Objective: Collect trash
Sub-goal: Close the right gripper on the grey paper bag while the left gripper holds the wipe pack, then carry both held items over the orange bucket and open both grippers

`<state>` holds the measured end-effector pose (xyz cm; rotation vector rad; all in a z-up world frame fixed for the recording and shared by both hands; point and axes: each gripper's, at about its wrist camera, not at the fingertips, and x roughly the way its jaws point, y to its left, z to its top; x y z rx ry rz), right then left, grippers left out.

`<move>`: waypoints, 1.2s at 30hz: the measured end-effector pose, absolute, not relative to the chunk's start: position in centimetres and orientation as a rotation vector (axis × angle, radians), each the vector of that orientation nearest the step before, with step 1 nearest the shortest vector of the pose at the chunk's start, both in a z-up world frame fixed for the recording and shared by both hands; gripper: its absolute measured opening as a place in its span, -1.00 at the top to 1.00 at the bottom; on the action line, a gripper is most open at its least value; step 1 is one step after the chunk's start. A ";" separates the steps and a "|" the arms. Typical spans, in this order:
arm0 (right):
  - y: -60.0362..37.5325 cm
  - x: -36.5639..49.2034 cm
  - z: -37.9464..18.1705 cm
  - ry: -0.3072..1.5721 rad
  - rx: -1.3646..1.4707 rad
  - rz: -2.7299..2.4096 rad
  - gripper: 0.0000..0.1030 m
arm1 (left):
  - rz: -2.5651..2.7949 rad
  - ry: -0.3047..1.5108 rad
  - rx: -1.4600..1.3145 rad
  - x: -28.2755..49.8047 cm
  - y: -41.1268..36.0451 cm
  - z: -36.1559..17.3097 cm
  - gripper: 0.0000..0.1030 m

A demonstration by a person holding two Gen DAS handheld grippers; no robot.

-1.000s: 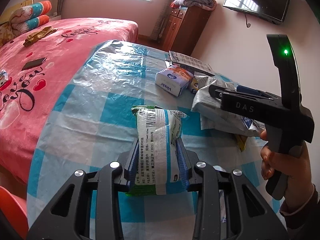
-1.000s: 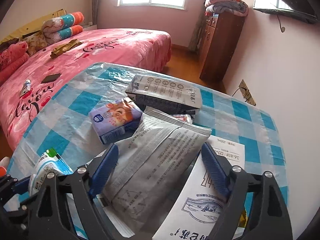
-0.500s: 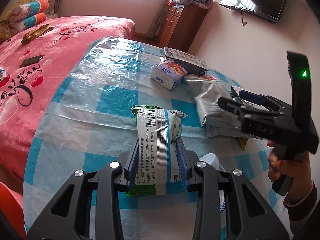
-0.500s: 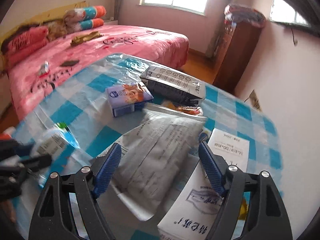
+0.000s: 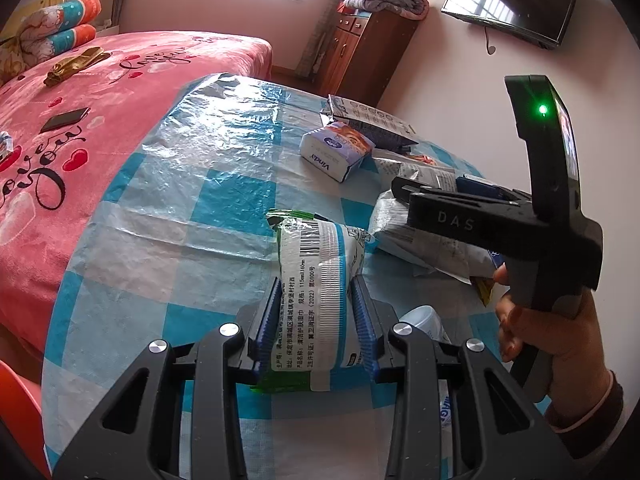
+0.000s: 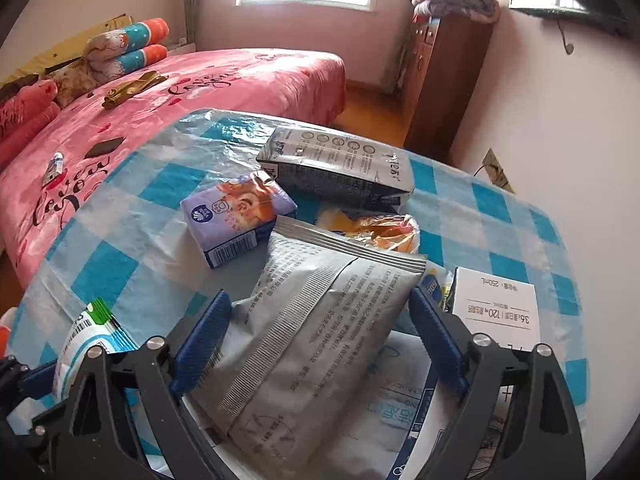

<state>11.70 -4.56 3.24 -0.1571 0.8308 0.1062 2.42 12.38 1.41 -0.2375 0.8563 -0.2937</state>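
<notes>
Grey packet [image 6: 320,320] lies between the right tool's [image 6: 320,328] parted pads (just closing).

A table [image 6: 500,216] with a blue and white checked plastic cover carries a tissue pack [image 6: 236,216], a dark grey pouch [image 6: 340,168], a grey foil bag [image 6: 320,320] and a white box [image 6: 494,304]. Beside it stands a pink bed [image 6: 200,80].

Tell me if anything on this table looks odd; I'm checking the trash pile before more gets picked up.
The grey foil pouch lies crumpled and askew across the white carton and papers, not flat on the checked tablecloth. An orange wrapper is wedged beneath its top edge. Nothing looks spilled.
</notes>
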 end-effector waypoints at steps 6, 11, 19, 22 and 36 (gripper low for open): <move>-5.8 10.6 3.5 0.785 -0.105 0.171 -0.02 | -0.290 0.854 -0.243 2.3 12.4 1.4 0.29; -6.2 9.6 3.7 0.756 -0.089 0.219 0.08 | -0.281 0.846 -0.244 1.9 12.4 1.6 0.33; -7.9 7.9 5.0 0.722 -0.007 0.242 0.11 | -0.282 0.831 -0.259 1.3 12.6 2.1 0.36; -8.3 6.9 6.1 0.699 0.022 0.249 0.11 | -0.279 0.824 -0.265 0.9 12.7 2.3 0.39; -8.7 1.6 8.4 0.670 0.086 0.297 0.11 | -0.279 0.769 -0.295 -1.8 13.6 4.3 0.40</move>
